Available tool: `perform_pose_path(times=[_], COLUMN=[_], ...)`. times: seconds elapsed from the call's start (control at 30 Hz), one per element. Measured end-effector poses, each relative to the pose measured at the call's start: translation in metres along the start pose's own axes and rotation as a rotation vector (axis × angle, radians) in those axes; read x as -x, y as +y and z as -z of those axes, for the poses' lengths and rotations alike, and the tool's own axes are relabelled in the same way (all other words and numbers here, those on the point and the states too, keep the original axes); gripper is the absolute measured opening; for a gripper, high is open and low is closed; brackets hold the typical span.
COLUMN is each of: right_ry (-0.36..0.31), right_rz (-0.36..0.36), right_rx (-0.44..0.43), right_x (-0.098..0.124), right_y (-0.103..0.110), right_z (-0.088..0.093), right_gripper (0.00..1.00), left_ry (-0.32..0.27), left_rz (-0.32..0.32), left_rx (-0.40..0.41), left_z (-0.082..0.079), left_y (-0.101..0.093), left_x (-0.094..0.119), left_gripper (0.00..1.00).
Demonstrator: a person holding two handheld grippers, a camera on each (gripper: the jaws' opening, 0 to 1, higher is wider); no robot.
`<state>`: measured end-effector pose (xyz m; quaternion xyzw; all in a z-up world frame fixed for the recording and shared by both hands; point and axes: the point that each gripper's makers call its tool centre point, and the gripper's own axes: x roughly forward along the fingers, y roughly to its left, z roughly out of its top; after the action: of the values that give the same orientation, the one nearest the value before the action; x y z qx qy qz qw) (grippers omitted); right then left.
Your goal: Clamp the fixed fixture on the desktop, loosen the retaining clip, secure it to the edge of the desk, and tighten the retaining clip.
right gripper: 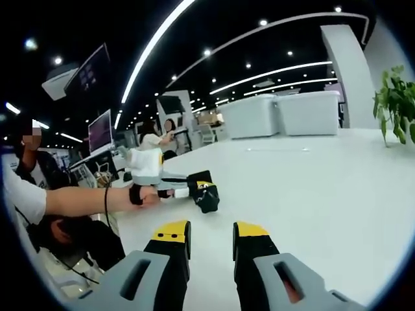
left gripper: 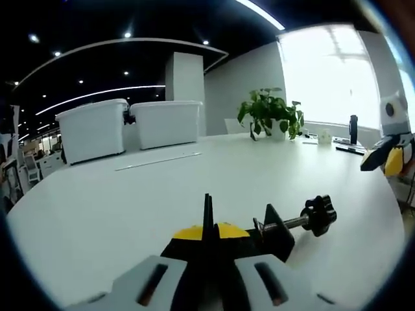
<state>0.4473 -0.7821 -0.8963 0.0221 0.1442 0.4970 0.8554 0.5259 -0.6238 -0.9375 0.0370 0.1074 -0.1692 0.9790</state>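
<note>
A black clamp fixture [left gripper: 275, 228] with a screw and a round black knob [left gripper: 320, 214] lies low over the white table [left gripper: 130, 207]. My left gripper [left gripper: 207, 217] is shut on its left end, and the knob sticks out to the right. In the right gripper view a person's hand holds that left gripper [right gripper: 194, 186] near the table's left edge, with the fixture [right gripper: 206, 196] at its tips. My right gripper [right gripper: 212, 238] stands open above the table, nothing between its yellow-tipped jaws. It also shows at the far right as the right gripper [left gripper: 382, 155], well away from the fixture.
Two white storage bins [left gripper: 130, 126] and a potted plant [left gripper: 269, 113] stand at the far side of the table. A thin long strip [left gripper: 159, 161] lies on the tabletop. A dark bottle [left gripper: 353, 128] stands by the window. People and monitors [right gripper: 104, 129] are beyond the table's left edge.
</note>
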Motion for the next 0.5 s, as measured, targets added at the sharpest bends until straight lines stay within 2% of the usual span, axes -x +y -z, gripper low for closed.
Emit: perform_pose_path(times=[0.17,0.5], right_ry=[0.003,-0.013], right_rz=[-0.004,0.001], right_rx=[-0.020,-0.075], right_x=[-0.007,-0.010], right_y=[-0.001,-0.010], right_z=[0.006,0.014], right_gripper=[0.25,0.24], left_ry=[-0.007,-0.016], left_rz=[-0.008,-0.017], left_rx=[-0.013,-0.036], left_z=[0.001,0.000], left_y=[-0.005,-0.003], left_x=[0.004,0.001], left_gripper=[0.05,0.05])
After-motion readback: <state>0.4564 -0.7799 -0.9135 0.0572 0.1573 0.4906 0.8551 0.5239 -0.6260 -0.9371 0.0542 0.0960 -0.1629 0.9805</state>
